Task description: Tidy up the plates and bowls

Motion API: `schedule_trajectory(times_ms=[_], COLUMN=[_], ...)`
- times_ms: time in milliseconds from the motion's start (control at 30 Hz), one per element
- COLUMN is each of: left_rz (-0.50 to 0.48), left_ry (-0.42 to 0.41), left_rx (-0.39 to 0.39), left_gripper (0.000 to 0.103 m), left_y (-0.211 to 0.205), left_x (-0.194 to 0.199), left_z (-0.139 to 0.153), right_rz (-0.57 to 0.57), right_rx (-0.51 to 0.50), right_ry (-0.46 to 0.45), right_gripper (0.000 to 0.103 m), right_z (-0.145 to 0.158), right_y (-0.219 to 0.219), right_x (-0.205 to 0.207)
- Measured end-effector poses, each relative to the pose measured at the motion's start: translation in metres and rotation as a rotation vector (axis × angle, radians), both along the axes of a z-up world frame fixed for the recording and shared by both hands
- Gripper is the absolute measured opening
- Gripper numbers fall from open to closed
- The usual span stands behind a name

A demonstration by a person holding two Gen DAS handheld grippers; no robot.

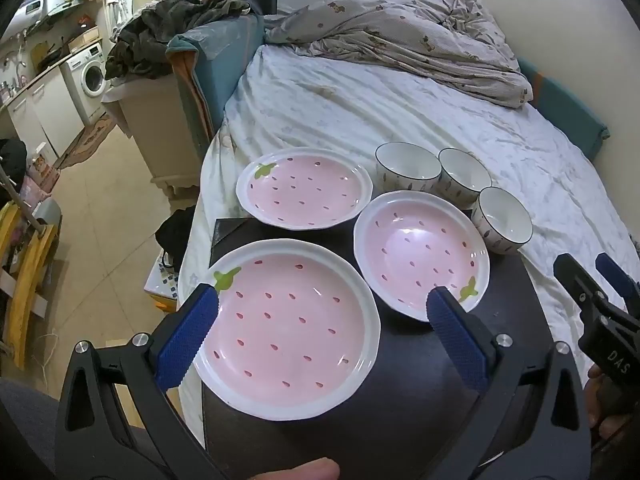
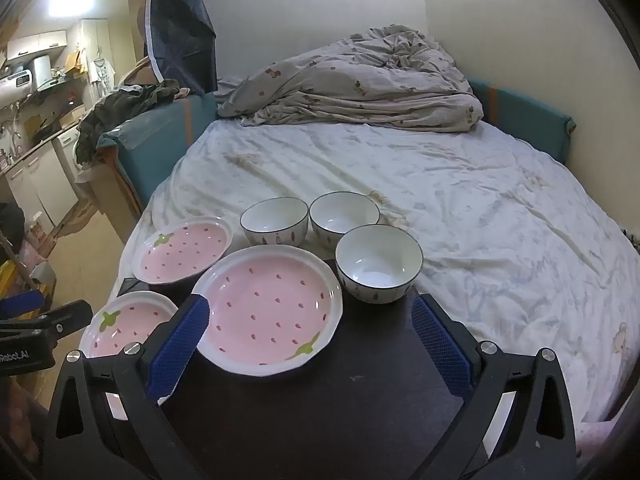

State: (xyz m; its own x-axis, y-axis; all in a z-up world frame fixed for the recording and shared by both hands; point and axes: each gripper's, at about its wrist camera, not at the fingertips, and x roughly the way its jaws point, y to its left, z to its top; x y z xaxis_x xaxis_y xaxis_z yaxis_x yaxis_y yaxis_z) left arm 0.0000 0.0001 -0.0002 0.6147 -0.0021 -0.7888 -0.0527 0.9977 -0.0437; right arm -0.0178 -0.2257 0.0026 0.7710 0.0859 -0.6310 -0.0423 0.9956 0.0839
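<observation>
near strawberry plate [image 1: 288, 332] lies directly below spread, empty left gripper [image 1: 324, 312]; right gripper [image 2: 310, 334], likewise released, hovers farther right.

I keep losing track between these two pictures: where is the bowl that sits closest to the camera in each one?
Left wrist view: the nearest bowl is right of centre, beside the right-hand strawberry plate.
Right wrist view: the same bowl is at centre, just right of that strawberry plate.
Shared landmark: the crumpled duvet at the far end of the bed.
</observation>
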Motion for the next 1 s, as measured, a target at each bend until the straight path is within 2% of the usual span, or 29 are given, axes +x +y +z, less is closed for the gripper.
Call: schedule_trajectory(times_ms=[1000], left_rz=[0.001], left_ry=[0.004], left_rx=[0.001], left_gripper=[0.103], left_y=[-0.0006], left_x=[-0.0002], left_z=[0.0003], right_rz=[0.003], right_rx=[0.002], right_ry=[0.012], right_gripper=[0.103], right_z=[-0.0017], right_y=[0.0001], right_x=[-0.0001])
